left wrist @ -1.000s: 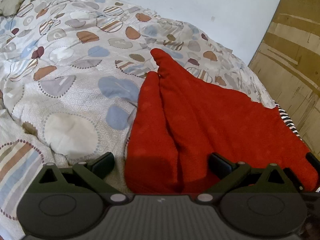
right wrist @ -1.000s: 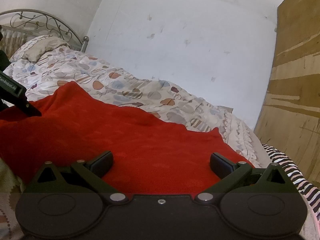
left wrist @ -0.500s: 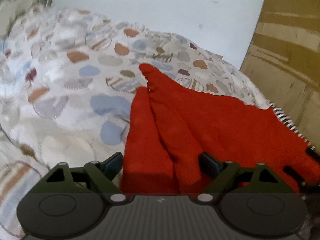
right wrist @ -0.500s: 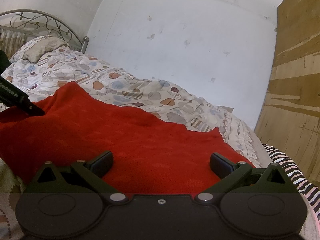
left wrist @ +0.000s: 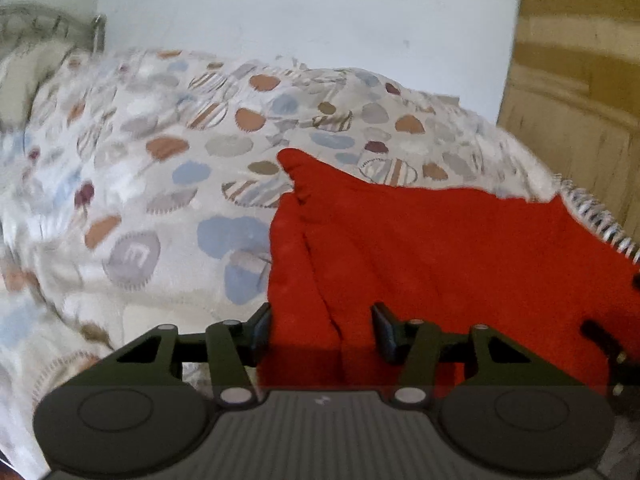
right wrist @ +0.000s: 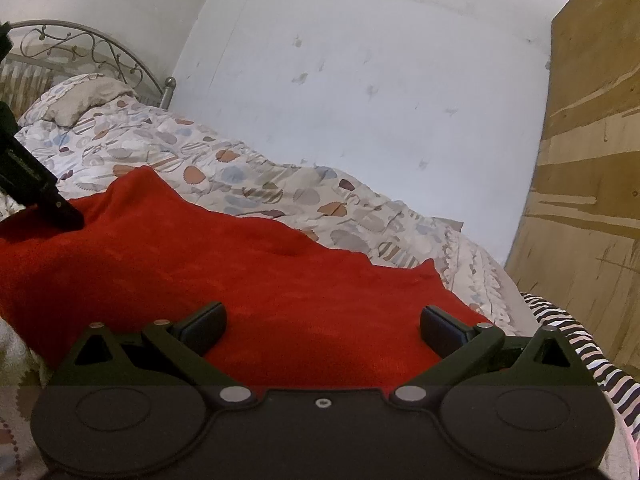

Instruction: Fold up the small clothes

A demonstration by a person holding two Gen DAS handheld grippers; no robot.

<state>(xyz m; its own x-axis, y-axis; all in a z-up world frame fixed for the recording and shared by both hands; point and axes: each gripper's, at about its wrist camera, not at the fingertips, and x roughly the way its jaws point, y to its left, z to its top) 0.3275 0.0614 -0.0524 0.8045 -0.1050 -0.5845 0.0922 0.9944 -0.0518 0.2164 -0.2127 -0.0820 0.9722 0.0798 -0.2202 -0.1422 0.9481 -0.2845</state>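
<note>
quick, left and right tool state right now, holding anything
left tool: jaws closing around a bunched edge of the red cloth, not yet clamped.
right tool: wide open over the red cloth, holding nothing.

The left gripper [left wrist: 322, 330] is closing, its fingers [left wrist: 262, 330], spread wide a second ago, now drawn in around a bunched fold of the red cloth [left wrist: 420, 248] between them.
</note>
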